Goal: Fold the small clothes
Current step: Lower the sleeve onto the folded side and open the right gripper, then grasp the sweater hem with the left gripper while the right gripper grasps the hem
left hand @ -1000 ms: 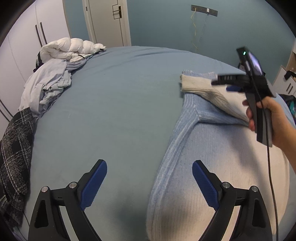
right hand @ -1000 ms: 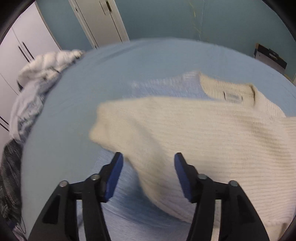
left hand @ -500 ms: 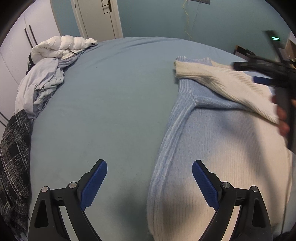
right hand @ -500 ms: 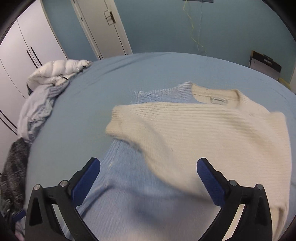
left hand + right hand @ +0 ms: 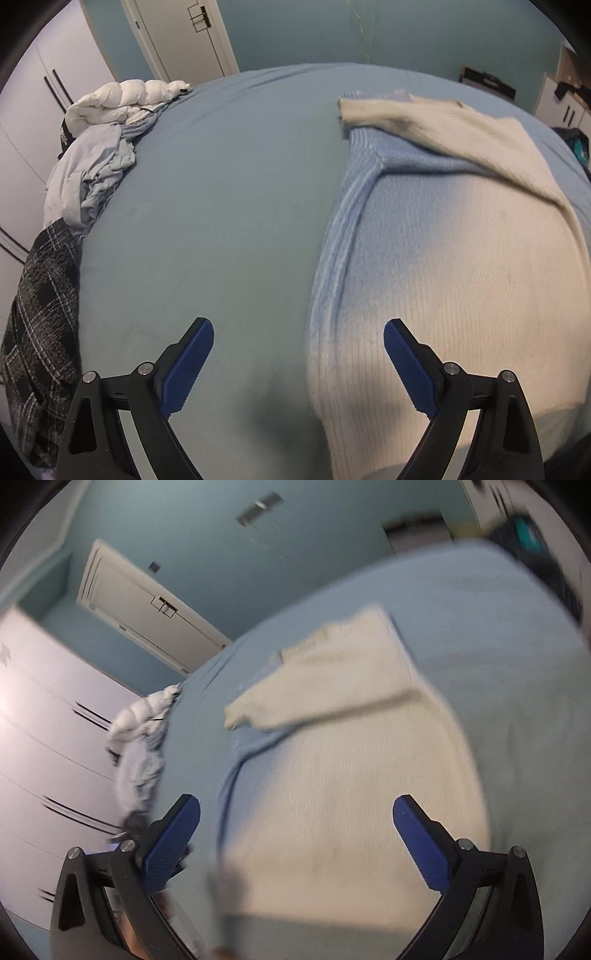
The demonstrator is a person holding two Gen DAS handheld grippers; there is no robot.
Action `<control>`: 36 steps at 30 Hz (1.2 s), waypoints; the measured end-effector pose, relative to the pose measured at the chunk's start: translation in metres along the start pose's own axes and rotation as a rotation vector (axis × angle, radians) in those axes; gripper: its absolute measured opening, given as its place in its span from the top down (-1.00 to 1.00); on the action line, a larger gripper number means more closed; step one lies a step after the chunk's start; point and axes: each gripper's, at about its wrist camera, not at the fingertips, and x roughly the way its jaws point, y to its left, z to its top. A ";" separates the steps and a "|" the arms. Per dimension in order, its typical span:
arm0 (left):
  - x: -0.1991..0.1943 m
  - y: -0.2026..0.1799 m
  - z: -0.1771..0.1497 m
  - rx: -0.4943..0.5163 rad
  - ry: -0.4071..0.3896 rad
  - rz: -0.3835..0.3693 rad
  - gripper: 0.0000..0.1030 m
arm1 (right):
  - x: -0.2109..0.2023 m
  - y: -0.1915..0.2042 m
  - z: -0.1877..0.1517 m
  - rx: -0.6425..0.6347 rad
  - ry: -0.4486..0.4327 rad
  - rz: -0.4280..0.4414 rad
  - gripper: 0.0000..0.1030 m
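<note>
A cream and light-blue knit sweater [image 5: 436,258] lies flat on the blue bed [image 5: 221,184]. One cream sleeve [image 5: 424,125] is folded across its upper part. My left gripper [image 5: 299,354] is open and empty, hovering over the sweater's left edge near the hem. In the blurred, tilted right wrist view the sweater [image 5: 351,775] and its folded sleeve [image 5: 317,701] show too. My right gripper [image 5: 295,830] is open and empty above the sweater's lower body.
A pile of clothes lies along the bed's left edge: a white puffy jacket [image 5: 122,99], a pale grey garment [image 5: 88,170] and a dark plaid garment [image 5: 40,314]. A white door [image 5: 184,33] and wardrobes [image 5: 44,738] stand behind.
My right gripper let go of the cream sleeve, opened wide and pulled back and away, tilting; it left the left wrist view. The sleeve now rests folded over the sweater. My left gripper stayed open.
</note>
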 end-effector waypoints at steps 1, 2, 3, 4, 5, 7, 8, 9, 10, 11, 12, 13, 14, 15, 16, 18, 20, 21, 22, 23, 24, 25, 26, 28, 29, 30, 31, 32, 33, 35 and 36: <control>0.002 -0.002 -0.005 0.012 0.013 -0.001 -0.83 | 0.005 -0.015 -0.011 0.036 0.037 0.016 -0.99; 0.005 -0.004 -0.010 0.027 0.034 -0.001 -0.83 | 0.012 -0.025 -0.019 0.052 0.055 0.005 -0.99; 0.011 -0.006 -0.017 0.038 0.064 -0.007 -0.83 | 0.017 -0.035 -0.027 0.066 0.066 -0.019 -0.99; 0.015 -0.007 -0.023 0.040 0.089 -0.019 -0.83 | 0.025 -0.048 -0.035 0.081 0.076 -0.061 -0.99; 0.025 -0.008 -0.030 0.038 0.140 -0.044 -0.83 | 0.038 -0.060 -0.044 0.090 0.085 -0.114 -0.99; 0.039 -0.011 -0.038 0.025 0.207 -0.079 -0.83 | 0.054 -0.077 -0.053 0.091 0.097 -0.191 -0.99; 0.046 -0.014 -0.041 0.020 0.243 -0.101 -0.83 | 0.065 -0.086 -0.056 0.093 0.103 -0.231 -0.99; 0.056 -0.018 -0.045 0.018 0.282 -0.129 -0.83 | 0.077 -0.095 -0.058 0.099 0.101 -0.288 -0.99; 0.060 -0.019 -0.047 0.018 0.302 -0.138 -0.83 | 0.083 -0.103 -0.058 0.109 0.094 -0.333 -0.99; 0.070 -0.023 -0.052 0.021 0.346 -0.147 -0.83 | 0.092 -0.114 -0.057 0.140 0.087 -0.368 -0.99; 0.076 -0.025 -0.054 0.020 0.372 -0.151 -0.83 | 0.095 -0.122 -0.055 0.181 0.103 -0.387 -0.99; 0.082 -0.026 -0.058 0.014 0.402 -0.161 -0.83 | 0.099 -0.127 -0.051 0.219 0.118 -0.389 -0.99; 0.086 -0.027 -0.060 0.009 0.417 -0.169 -0.83 | 0.105 -0.130 -0.047 0.228 0.107 -0.379 -0.99; 0.092 -0.028 -0.062 -0.002 0.440 -0.180 -0.83 | 0.110 -0.131 -0.044 0.232 0.112 -0.402 -0.99; 0.096 -0.028 -0.064 -0.012 0.456 -0.184 -0.83 | 0.115 -0.135 -0.042 0.239 0.122 -0.424 -0.99; 0.102 -0.031 -0.067 -0.020 0.476 -0.184 -0.85 | 0.134 -0.142 -0.038 0.260 0.164 -0.437 -0.99; 0.103 -0.035 -0.068 -0.006 0.468 -0.181 -0.87 | 0.154 -0.152 -0.034 0.298 0.221 -0.447 -0.99; 0.103 -0.036 -0.066 -0.006 0.468 -0.179 -0.88 | 0.162 -0.155 -0.033 0.315 0.237 -0.451 -0.99; 0.103 -0.036 -0.067 -0.010 0.465 -0.176 -0.89 | 0.168 -0.158 -0.032 0.328 0.251 -0.458 -0.99; 0.104 -0.037 -0.068 -0.018 0.463 -0.169 -0.92 | 0.177 -0.162 -0.029 0.344 0.271 -0.471 -0.99; 0.105 -0.040 -0.068 -0.019 0.464 -0.162 -0.98 | 0.183 -0.165 -0.027 0.354 0.285 -0.471 -0.99; 0.106 -0.042 -0.071 -0.015 0.463 -0.153 -1.00 | 0.193 -0.168 -0.025 0.367 0.307 -0.459 -0.99; 0.107 -0.043 -0.075 -0.008 0.459 -0.142 -1.00 | 0.200 -0.172 -0.024 0.375 0.330 -0.448 -0.99; 0.110 -0.046 -0.077 -0.015 0.460 -0.141 -1.00 | 0.213 -0.173 -0.021 0.356 0.364 -0.467 -0.99; 0.110 -0.046 -0.077 -0.022 0.463 -0.145 -1.00 | 0.222 -0.169 -0.018 0.332 0.374 -0.488 -0.99; 0.111 -0.047 -0.081 -0.024 0.464 -0.149 -1.00 | 0.229 -0.166 -0.016 0.312 0.386 -0.504 -0.99; 0.114 -0.045 -0.085 -0.024 0.461 -0.150 -1.00 | 0.237 -0.162 -0.014 0.286 0.401 -0.523 -0.99; 0.114 -0.047 -0.086 -0.022 0.454 -0.146 -1.00 | 0.247 -0.157 -0.012 0.254 0.419 -0.544 -0.99; 0.115 -0.045 -0.087 -0.022 0.452 -0.146 -1.00 | 0.254 -0.154 -0.011 0.232 0.429 -0.555 -0.99; 0.116 -0.043 -0.087 -0.022 0.451 -0.167 -0.93 | 0.268 -0.146 -0.006 0.186 0.440 -0.574 -0.78; 0.113 -0.045 -0.085 -0.019 0.452 -0.183 -0.78 | 0.273 -0.142 -0.003 0.165 0.433 -0.592 -0.62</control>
